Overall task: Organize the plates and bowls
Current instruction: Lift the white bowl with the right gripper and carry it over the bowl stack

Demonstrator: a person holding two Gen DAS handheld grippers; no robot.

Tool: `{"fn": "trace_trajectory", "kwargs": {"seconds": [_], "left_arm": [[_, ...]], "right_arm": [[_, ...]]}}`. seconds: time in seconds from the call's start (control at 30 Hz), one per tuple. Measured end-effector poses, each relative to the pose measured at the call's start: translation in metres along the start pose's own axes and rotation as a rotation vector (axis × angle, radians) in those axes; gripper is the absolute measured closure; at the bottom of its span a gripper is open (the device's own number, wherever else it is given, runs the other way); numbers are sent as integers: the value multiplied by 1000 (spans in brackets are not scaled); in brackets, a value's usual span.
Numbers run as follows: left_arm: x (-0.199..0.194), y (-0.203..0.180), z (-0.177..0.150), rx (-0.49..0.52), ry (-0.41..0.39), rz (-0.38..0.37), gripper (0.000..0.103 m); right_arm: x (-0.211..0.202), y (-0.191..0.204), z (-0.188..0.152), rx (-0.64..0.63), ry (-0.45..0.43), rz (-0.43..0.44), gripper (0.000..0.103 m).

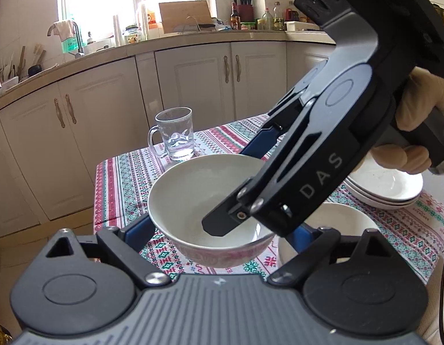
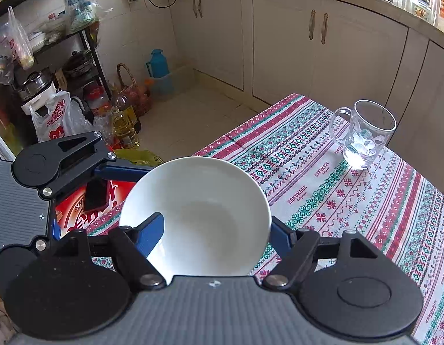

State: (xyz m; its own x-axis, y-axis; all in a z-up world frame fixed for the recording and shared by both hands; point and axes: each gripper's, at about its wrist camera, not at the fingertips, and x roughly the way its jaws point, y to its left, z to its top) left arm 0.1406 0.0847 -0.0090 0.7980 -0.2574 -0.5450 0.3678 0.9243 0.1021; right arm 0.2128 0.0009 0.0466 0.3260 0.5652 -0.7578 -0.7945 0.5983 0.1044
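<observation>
A bowl (image 1: 190,201), white inside with a pink pattern outside, hangs above the table. My left gripper (image 1: 213,218) clasps its outer sides, with one blue finger (image 1: 138,230) at its left wall. In the right wrist view the same bowl (image 2: 210,218) sits close in my right gripper (image 2: 216,224). One finger (image 2: 153,227) lies inside the bowl and the other finger (image 2: 279,235) rests against its outer wall. The left wrist view shows the right gripper (image 1: 233,189) reaching in from the upper right. A second white bowl (image 1: 345,221) and a stack of white plates (image 1: 391,192) sit on the table.
A glass mug (image 2: 365,135) stands near the far corner of the patterned tablecloth (image 2: 336,201). Past the table's left edge, a red box (image 2: 75,210), oil bottles (image 2: 124,126), bags and a rack crowd the floor. Kitchen cabinets (image 1: 187,86) line the far side.
</observation>
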Motion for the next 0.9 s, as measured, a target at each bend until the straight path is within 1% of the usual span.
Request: {"fn": "trace_trajectory", "kwargs": {"seconds": [0.23, 0.47, 0.67, 0.9], "left_arm": [[-17, -20, 0, 0, -4, -10, 9], [-26, -39, -1, 3, -4, -28, 9], [-27, -51, -1, 10, -4, -48, 9], [-19, -62, -3, 11, 12, -81, 9]], "right_arm": [[-28, 13, -18, -12, -20, -13, 21], [-43, 16, -39, 1, -26, -20, 21], [-53, 16, -54, 18, -24, -33, 21], [-61, 10, -68, 46, -25, -48, 21]]}}
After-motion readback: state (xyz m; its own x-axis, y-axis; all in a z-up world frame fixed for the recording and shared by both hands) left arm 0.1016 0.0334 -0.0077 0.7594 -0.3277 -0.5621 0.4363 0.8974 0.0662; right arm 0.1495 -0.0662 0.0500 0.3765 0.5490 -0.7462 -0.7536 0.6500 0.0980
